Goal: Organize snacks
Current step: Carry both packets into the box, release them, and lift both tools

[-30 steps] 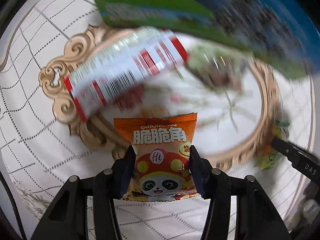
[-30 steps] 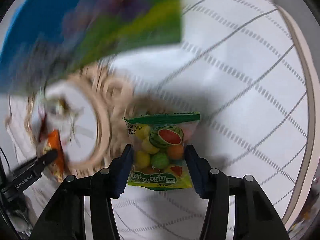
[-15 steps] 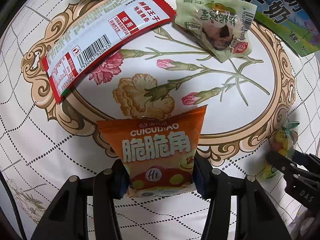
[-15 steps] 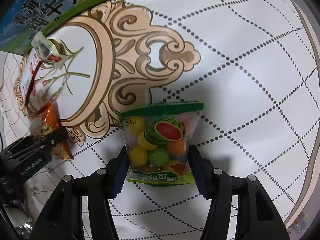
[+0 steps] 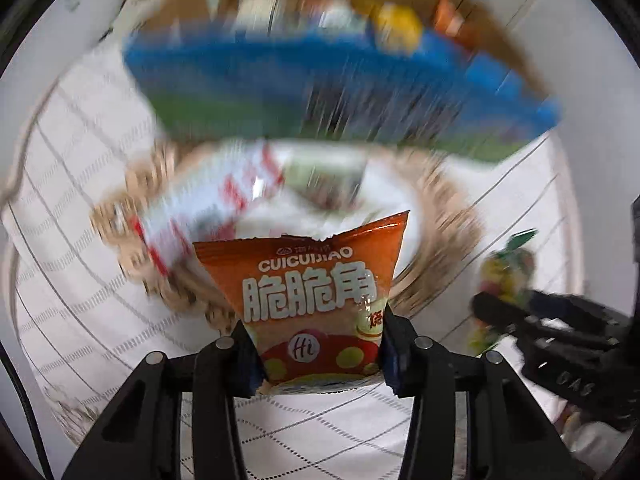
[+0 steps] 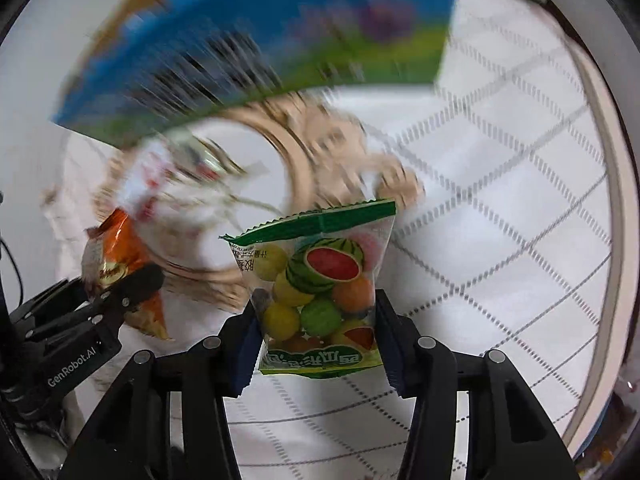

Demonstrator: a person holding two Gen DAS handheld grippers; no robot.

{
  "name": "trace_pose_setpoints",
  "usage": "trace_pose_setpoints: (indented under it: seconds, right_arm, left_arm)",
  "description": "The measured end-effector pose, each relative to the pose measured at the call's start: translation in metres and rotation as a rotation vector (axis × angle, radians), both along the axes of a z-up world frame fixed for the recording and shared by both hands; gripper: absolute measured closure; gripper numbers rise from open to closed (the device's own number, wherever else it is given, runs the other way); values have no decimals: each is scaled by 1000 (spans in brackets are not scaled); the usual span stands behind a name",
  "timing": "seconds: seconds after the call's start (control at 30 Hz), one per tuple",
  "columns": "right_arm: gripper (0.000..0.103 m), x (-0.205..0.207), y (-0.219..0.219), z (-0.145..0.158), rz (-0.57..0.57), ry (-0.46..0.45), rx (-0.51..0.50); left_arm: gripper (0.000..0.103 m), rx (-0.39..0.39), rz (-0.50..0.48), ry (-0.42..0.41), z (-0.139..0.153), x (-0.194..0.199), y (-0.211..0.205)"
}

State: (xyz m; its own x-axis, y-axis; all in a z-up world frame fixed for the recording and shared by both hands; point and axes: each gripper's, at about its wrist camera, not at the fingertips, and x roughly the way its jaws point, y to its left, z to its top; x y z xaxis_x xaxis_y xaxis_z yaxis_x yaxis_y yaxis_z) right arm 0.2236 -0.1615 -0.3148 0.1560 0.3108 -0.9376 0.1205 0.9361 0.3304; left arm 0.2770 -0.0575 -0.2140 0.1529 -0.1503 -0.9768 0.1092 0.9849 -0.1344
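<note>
A: What is held, and where, relative to the blue-and-green box (image 5: 340,92)?

B: An orange snack packet (image 5: 316,300) is clamped by its lower half in the left gripper (image 5: 318,356), below and in front of the box. A fruit-candy packet (image 6: 320,292) is pinched the same way in the right gripper (image 6: 318,344), also short of the box. Both are clear of the counter (image 6: 500,240).

A: How should the carry be done?

B: The packets are best lifted over the box's near wall and released only once inside. Blurred snacks appear to lie there already. The grip should be kept firm but light, lest the contents be crushed.
</note>
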Motion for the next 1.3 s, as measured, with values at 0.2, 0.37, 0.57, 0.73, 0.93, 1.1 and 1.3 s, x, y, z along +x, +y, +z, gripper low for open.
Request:
trace_pose_setpoints:
  seconds: [0.2, 0.37, 0.57, 0.73, 0.93, 1.1, 1.3]
  right_arm:
    - [49, 48, -11, 84, -1, -144, 47]
    - [49, 113, -29, 114, 6, -185, -34]
    - [49, 173, -50, 83, -14, -92, -55]
    - [49, 190, -45, 52, 5, -42, -48]
    - [48, 201, -31, 25, 24, 11, -25]
    - [8, 207, -24, 9, 56, 76, -27]
    - [7, 205, -27, 14, 49, 71, -71]
  left_arm:
    - [61, -70, -40, -97, 72, 60, -5]
    - [61, -65, -37, -57, 71, 122, -11]
    - [61, -57, -26, 69, 32, 181, -15]
    - [61, 4, -36, 103, 7, 198, -17]
    - [59, -2, -25, 173, -20, 205, -12]
    - [34, -55, 5, 215, -31, 209, -3]
    - [17, 0, -2, 163, -22, 209, -2]
